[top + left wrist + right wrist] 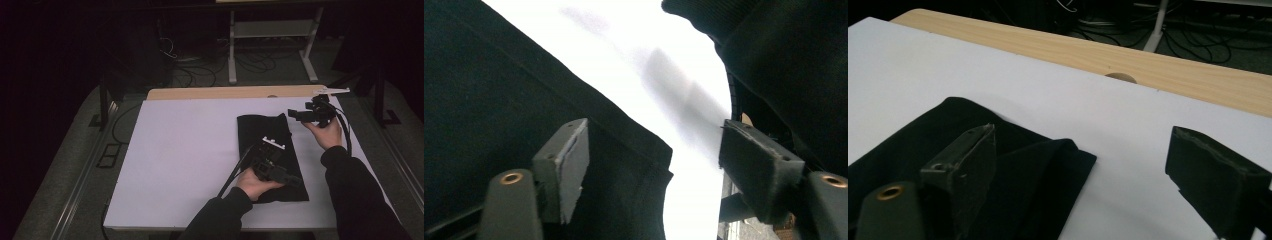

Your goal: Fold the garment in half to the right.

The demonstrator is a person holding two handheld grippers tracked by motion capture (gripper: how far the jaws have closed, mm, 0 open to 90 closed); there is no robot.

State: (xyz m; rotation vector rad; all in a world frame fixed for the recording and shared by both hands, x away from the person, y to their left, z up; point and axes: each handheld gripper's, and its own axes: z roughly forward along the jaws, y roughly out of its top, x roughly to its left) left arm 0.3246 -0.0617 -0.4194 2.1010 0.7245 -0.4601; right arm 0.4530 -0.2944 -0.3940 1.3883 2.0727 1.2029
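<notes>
A black cloth (265, 127) lies folded in a long strip on the white table sheet (185, 150), right of the middle. My left gripper (295, 179) rests over the cloth's near end, open, with nothing between its pads. In the left gripper view its jaws (651, 130) stand wide above the cloth's corner (489, 100). My right gripper (291, 115) hovers just beyond the cloth's far right corner, pointing left, open and empty. In the right gripper view the jaws (1083, 132) frame the cloth's folded corner (1018, 165).
A wooden table edge (230, 92) runs along the back of the sheet, with a white piece (332, 90) at its right end. A dark sleeve (784, 60) crosses the left gripper view. A white stand (270, 30) and cables sit on the floor behind.
</notes>
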